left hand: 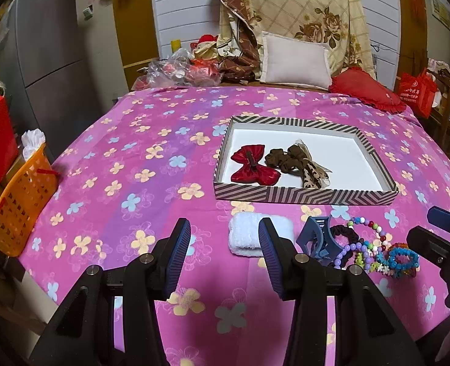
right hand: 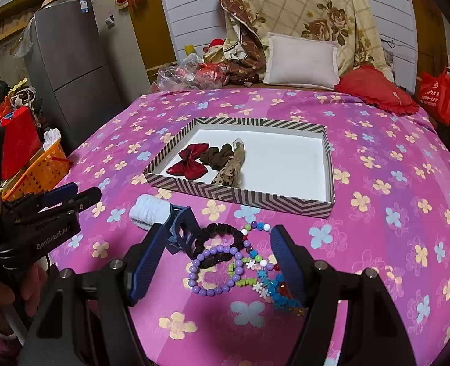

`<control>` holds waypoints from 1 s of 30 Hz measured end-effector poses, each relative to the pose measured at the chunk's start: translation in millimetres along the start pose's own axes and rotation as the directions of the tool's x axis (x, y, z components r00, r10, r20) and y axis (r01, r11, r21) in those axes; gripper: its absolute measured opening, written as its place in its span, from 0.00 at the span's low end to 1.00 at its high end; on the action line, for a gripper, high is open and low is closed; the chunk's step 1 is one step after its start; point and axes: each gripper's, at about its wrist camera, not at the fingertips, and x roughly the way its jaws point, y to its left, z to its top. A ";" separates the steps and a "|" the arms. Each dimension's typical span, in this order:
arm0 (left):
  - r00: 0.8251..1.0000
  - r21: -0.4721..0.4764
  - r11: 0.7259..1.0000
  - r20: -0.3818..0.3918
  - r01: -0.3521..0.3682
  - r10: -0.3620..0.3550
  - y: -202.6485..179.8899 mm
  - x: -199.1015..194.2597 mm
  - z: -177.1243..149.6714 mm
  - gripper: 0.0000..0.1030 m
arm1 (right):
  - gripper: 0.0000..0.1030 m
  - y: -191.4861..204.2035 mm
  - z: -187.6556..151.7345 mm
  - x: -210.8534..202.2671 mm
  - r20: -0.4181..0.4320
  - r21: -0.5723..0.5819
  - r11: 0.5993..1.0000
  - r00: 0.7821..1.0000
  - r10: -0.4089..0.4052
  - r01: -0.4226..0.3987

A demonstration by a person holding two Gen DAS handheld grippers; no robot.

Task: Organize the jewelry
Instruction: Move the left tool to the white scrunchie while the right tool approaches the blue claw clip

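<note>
A striped tray (left hand: 304, 196) (right hand: 240, 195) on the pink flowered bedsheet holds a red bow (left hand: 254, 167) (right hand: 191, 160), a brown scrunchie (left hand: 281, 158) and a leopard-print bow (left hand: 312, 174). In front of it lie a white fluffy band (left hand: 244, 239) (right hand: 148, 212), a blue claw clip (left hand: 316, 238) (right hand: 180, 231), a black scrunchie (right hand: 220, 238), a purple bead bracelet (right hand: 212, 270) and coloured bead bracelets (left hand: 374, 244) (right hand: 264, 277). My left gripper (left hand: 225, 235) (right hand: 72, 196) is open over the sheet beside the white band. My right gripper (right hand: 219, 235) (left hand: 444, 222) hangs open above the bracelets, touching none.
An orange basket (left hand: 20, 201) (right hand: 42, 167) stands off the bed's left edge by a grey fridge (left hand: 51, 61). A white pillow (left hand: 295, 61), a red cushion (left hand: 365, 90) and crumpled plastic bags (left hand: 179, 71) crowd the far end. A hand (right hand: 26, 283) grips the left tool.
</note>
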 end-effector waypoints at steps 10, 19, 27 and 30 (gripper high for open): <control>0.988 -0.093 0.990 -0.096 0.108 -0.117 32.4 17.9 -9.8 0.42 | 0.72 -3.3 -4.7 0.0 -0.014 -0.011 1.000 1.000 -0.011 0.011; 0.971 -0.182 0.971 -0.154 0.154 -0.183 45.9 39.0 -12.7 0.43 | 0.72 0.8 -10.6 12.1 -0.053 -0.009 0.998 0.997 0.058 -0.059; 0.947 -0.276 0.941 -0.193 0.198 -0.256 45.1 63.4 -5.5 0.47 | 0.80 27.6 -10.7 41.9 -0.104 -0.035 0.992 0.987 0.120 -0.124; 0.939 -0.321 0.926 -0.209 0.199 -0.274 46.7 75.8 -2.8 0.47 | 0.80 36.5 -10.0 58.5 -0.121 -0.031 0.992 0.985 0.121 -0.125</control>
